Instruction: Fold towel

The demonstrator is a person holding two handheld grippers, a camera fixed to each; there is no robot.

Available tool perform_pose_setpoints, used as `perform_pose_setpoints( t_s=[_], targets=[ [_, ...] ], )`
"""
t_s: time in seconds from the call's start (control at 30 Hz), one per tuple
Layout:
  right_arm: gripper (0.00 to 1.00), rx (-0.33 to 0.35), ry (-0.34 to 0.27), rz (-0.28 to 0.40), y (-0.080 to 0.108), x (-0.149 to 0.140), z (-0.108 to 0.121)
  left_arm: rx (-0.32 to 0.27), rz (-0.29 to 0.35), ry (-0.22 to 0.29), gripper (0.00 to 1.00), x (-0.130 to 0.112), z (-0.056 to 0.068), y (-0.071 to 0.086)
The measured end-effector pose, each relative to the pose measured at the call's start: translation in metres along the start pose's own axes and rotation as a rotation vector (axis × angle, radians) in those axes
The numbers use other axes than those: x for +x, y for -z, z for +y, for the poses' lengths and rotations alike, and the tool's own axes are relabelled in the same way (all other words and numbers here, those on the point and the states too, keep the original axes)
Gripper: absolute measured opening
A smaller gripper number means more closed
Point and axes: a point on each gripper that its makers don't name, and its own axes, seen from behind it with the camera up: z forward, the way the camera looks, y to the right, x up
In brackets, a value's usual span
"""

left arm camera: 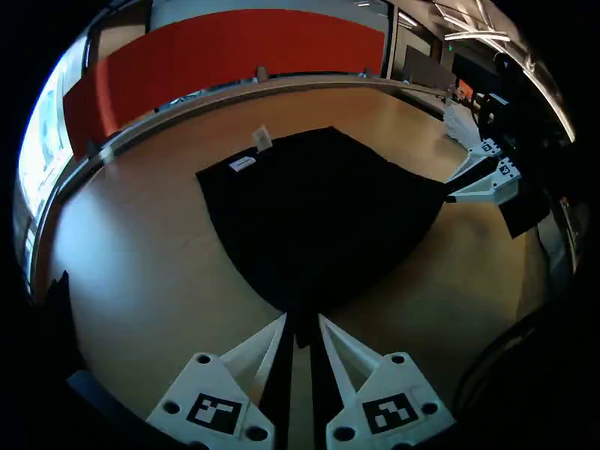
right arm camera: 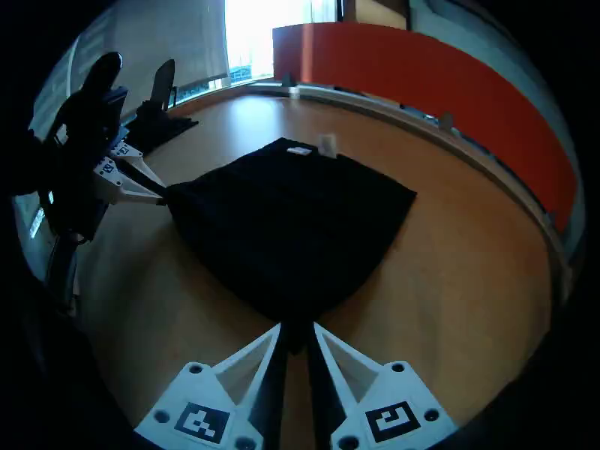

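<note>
Square black-and-white markers [left arm camera: 216, 413] sat on the white fingers of the left tool [left arm camera: 304, 330], which was clenched on one corner of the towel [left arm camera: 322, 210] (the dark cloth ran up between the two tips). The right tool [right arm camera: 298, 334] was clenched on another corner in the same way.

Plain and black, the towel lay mostly flat on the wooden bench [left arm camera: 150, 262], its two held corners drawn out to points. A small white label [left arm camera: 241, 163] lay near its far edge, and a pale tag [left arm camera: 262, 136] stood up just beside it. Any writing on either was too small to read.

An orange panel [left arm camera: 225, 52] ran behind the bench. The left gripper view caught the right tool far off at the right, tips on its corner. The right gripper view caught the left tool at the far left, and a bright window [right arm camera: 262, 30] beside the panel.
</note>
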Motion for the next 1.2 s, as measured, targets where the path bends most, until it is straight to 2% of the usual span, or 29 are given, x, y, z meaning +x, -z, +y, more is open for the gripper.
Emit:
perform_pose_setpoints(
  t_s=[0.4, 0.77, 1.2],
  targets=[
    [0.16, 0.0, 0.037, 0.047, 0.033, 0.026, -0.002, 0.001, -0.002, 0.017, 0.13, 0.019, 0.008, 0.03],
    [0.16, 0.018, 0.035, 0.08, 0.069, 0.044, -0.011, -0.008, 0.019, 0.06, 0.13, 0.035, 0.02, 0.066],
    [0.16, 0.035, 0.023, 0.093, 0.098, 0.053, -0.022, -0.018, 0.041, 0.049, 0.13, 0.052, 0.026, 0.098]
  ],
)
